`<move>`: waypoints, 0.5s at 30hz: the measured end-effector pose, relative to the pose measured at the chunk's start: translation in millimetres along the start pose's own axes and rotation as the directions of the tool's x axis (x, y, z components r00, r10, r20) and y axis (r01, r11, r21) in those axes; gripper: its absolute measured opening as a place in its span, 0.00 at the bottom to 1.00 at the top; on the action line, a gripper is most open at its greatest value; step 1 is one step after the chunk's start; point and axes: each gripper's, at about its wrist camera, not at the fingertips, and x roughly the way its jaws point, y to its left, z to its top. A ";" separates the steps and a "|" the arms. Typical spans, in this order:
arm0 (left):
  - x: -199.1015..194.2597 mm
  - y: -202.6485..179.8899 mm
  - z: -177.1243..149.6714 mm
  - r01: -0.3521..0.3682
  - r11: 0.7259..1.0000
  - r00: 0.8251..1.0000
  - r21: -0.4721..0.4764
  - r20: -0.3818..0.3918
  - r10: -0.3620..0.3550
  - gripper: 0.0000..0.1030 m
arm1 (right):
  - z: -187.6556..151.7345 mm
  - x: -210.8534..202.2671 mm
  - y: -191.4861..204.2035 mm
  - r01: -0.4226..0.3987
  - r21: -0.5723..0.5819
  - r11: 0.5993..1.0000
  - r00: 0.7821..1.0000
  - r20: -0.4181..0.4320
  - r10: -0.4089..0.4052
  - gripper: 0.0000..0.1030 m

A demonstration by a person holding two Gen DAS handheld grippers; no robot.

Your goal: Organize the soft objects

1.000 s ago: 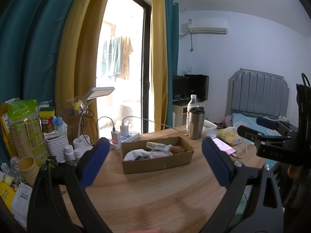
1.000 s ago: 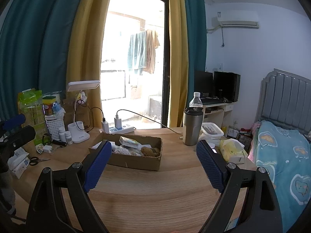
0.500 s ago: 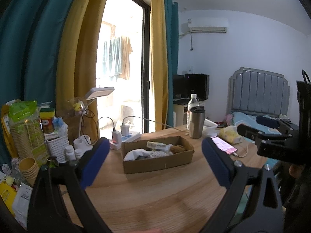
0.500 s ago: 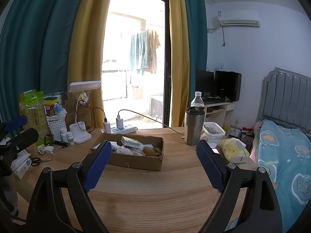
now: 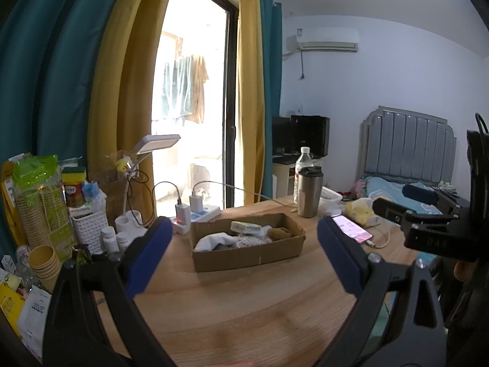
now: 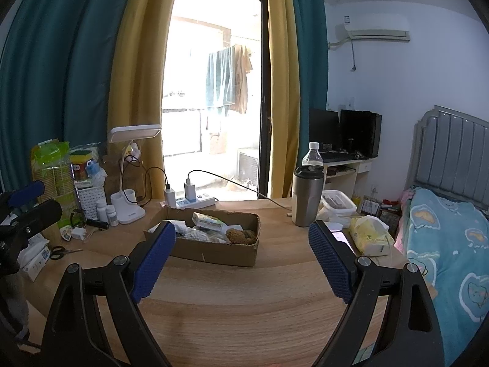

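A shallow cardboard box (image 5: 247, 257) (image 6: 214, 252) sits mid-table. Inside it lie a white sock (image 5: 212, 241), a pale tissue pack (image 5: 246, 227) (image 6: 207, 220), a patterned cloth (image 6: 195, 235) and a brown fuzzy piece (image 5: 279, 232) (image 6: 240, 236). My left gripper (image 5: 241, 244) stands open before the box, nothing between its blue pads. My right gripper (image 6: 241, 247) is open too, likewise short of the box and holding nothing. The right gripper's black body (image 5: 440, 229) shows at the right of the left wrist view; the left gripper's body (image 6: 27, 217) shows at the left of the right wrist view.
A steel tumbler (image 6: 307, 197), water bottle (image 6: 312, 156), plastic tub (image 6: 337, 202), yellow tissue pack (image 6: 368, 234) and phone (image 5: 351, 229) stand right of the box. A lamp (image 6: 131, 168), power strip (image 6: 195, 202), basket, pill bottles, paper cups (image 5: 42, 260) and scissors (image 6: 61, 251) crowd the left. A bed (image 6: 449, 244) lies beyond the right edge.
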 end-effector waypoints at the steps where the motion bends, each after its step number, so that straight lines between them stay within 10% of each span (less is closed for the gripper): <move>1: 0.1 -0.1 0.0 0.000 1.000 1.000 0.000 -0.001 0.000 0.94 | -0.1 0.2 -0.2 0.001 0.000 1.000 1.000 0.000 -0.001 0.88; 15: 0.8 -0.5 -1.0 0.000 1.000 1.000 0.001 -0.004 0.000 0.94 | 0.1 -0.3 0.6 0.001 -0.002 1.000 1.000 -0.001 -0.001 0.88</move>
